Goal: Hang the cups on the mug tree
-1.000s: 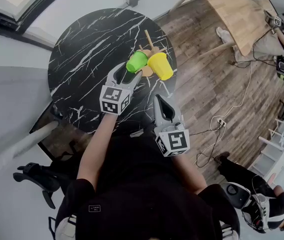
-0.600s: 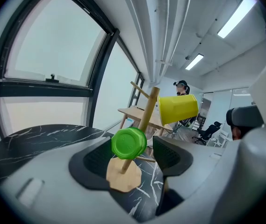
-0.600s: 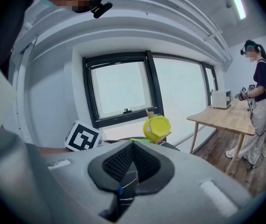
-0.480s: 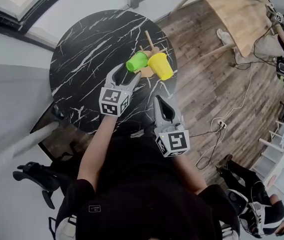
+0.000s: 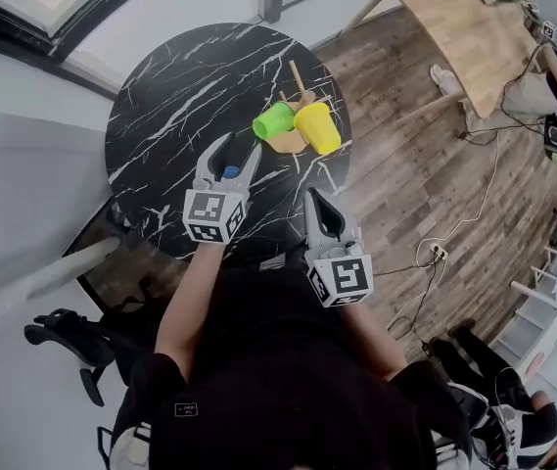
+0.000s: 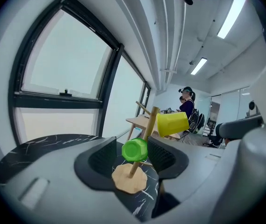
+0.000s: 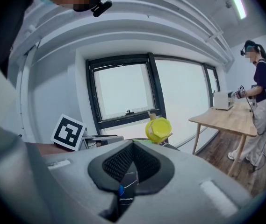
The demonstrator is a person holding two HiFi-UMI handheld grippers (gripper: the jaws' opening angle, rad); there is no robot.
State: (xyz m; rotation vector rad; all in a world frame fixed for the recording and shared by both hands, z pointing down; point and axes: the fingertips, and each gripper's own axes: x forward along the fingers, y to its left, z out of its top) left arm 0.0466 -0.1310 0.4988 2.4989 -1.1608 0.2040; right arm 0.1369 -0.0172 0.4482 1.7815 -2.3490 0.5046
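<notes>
The wooden mug tree [image 5: 289, 141] stands near the right edge of the round black marble table [image 5: 161, 96]. A green cup [image 5: 272, 120] and a yellow cup [image 5: 318, 127] hang on its pegs. My left gripper [image 5: 231, 157] is open, a short way back from the green cup and apart from it. Its jaws have just been closing, with nothing between them. In the left gripper view the green cup [image 6: 135, 150] and yellow cup [image 6: 172, 123] show beyond the pads. My right gripper [image 5: 319, 200] is shut and empty at the table's near edge, and the yellow cup [image 7: 158, 129] shows ahead of it.
A light wooden table [image 5: 464, 18] stands at the upper right over plank flooring with cables [image 5: 435, 253]. A black chair [image 5: 63, 346] is at the lower left. Windows run behind the marble table. Another person [image 7: 259, 101] stands by the wooden table.
My left gripper has drawn back from the green cup toward me and risen slightly, its jaws narrower than before. The green cup stays on the tree. The right gripper has kept still.
</notes>
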